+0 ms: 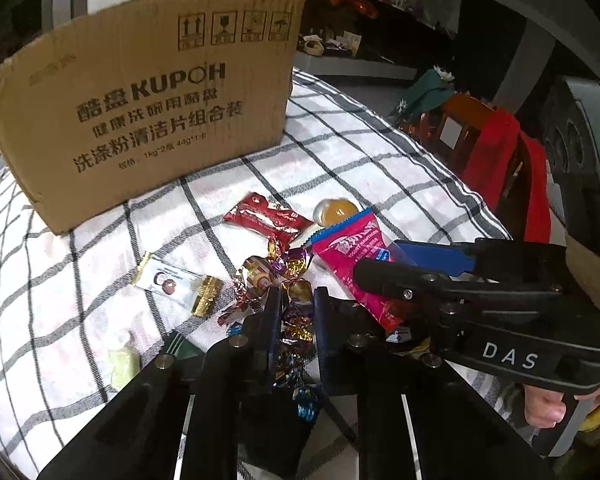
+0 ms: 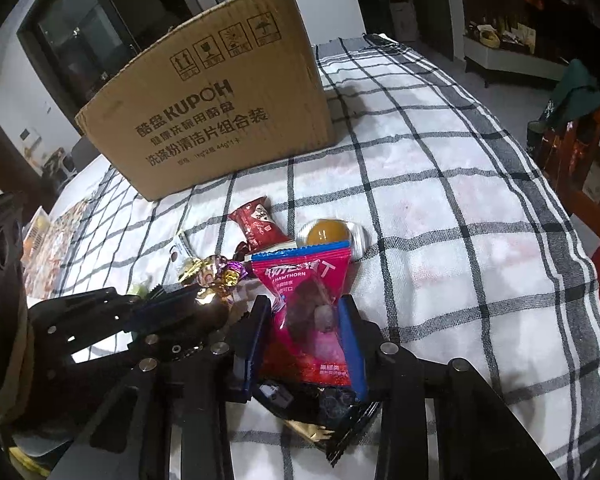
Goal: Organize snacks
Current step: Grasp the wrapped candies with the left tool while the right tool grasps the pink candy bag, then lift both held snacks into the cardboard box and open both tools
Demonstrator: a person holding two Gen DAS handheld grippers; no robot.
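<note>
Both grip: left gripper [image 1: 296, 300] clenched on foil candies [image 1: 296, 320]; right gripper [image 2: 304, 312] grasping the pink hawthorn packet [image 2: 304, 300] (a dark wrapper [image 2: 332, 408] beneath its jaws shows only there).

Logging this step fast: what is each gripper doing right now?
Left gripper: shut on the foil-wrapped candies.
Right gripper: jaws around the pink hawthorn packet, pads touching its sides; holding it.
</note>
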